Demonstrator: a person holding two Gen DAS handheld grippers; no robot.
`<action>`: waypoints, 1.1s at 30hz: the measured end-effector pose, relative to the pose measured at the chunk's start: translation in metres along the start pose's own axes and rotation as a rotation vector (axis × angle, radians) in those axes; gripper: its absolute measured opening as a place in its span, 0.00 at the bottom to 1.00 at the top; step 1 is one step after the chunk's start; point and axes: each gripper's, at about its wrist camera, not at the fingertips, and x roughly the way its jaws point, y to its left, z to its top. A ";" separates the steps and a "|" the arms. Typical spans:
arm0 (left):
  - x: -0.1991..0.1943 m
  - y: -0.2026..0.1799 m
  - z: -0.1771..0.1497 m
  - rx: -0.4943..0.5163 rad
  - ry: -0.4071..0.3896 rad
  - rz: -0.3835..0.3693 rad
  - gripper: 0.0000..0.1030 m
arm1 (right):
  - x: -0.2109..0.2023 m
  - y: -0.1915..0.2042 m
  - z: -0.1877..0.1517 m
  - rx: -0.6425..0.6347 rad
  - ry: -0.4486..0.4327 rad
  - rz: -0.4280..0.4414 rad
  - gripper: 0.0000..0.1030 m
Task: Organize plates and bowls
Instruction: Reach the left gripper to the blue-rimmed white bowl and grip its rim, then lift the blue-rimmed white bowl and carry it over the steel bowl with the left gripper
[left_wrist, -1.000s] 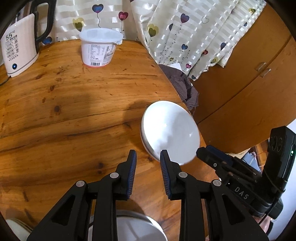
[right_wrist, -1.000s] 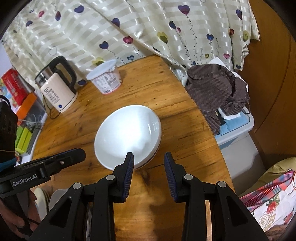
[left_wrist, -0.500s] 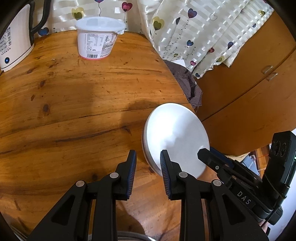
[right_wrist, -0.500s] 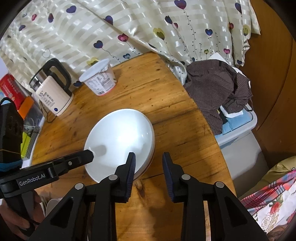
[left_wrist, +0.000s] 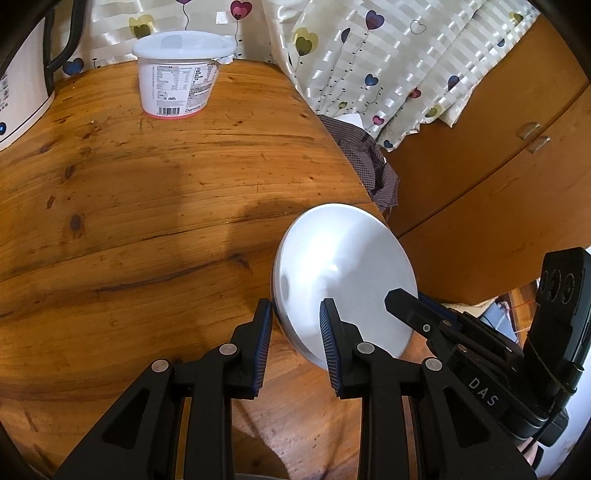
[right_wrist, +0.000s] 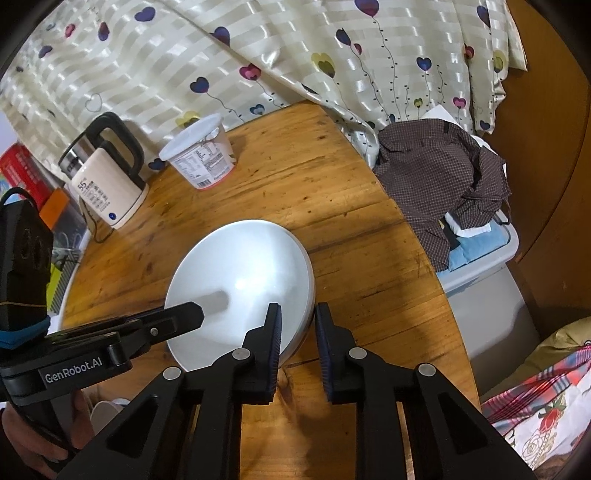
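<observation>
Straddling the round white ceramic bowl (left_wrist: 343, 277) rim at nine and three o'clock, our left gripper (left_wrist: 295, 325) stands narrow; our right gripper (right_wrist: 297, 325) is closing.

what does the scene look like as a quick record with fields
surface: round wooden table
target: white bowls, stacked near the table's right edge
left gripper: jaws straddle the bowls' left rim, not pressing
right gripper: jaws closing across the right rim
back of table: tub, kettle
beside table: shirt on a bin
</observation>
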 end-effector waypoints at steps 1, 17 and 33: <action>-0.001 -0.001 0.000 0.002 -0.002 0.003 0.27 | 0.000 0.000 0.000 0.000 -0.001 -0.001 0.18; -0.027 -0.009 -0.010 0.016 -0.042 0.013 0.27 | -0.031 0.016 -0.008 -0.030 -0.042 -0.003 0.18; -0.065 -0.014 -0.030 0.026 -0.096 0.017 0.27 | -0.067 0.042 -0.020 -0.070 -0.082 0.006 0.18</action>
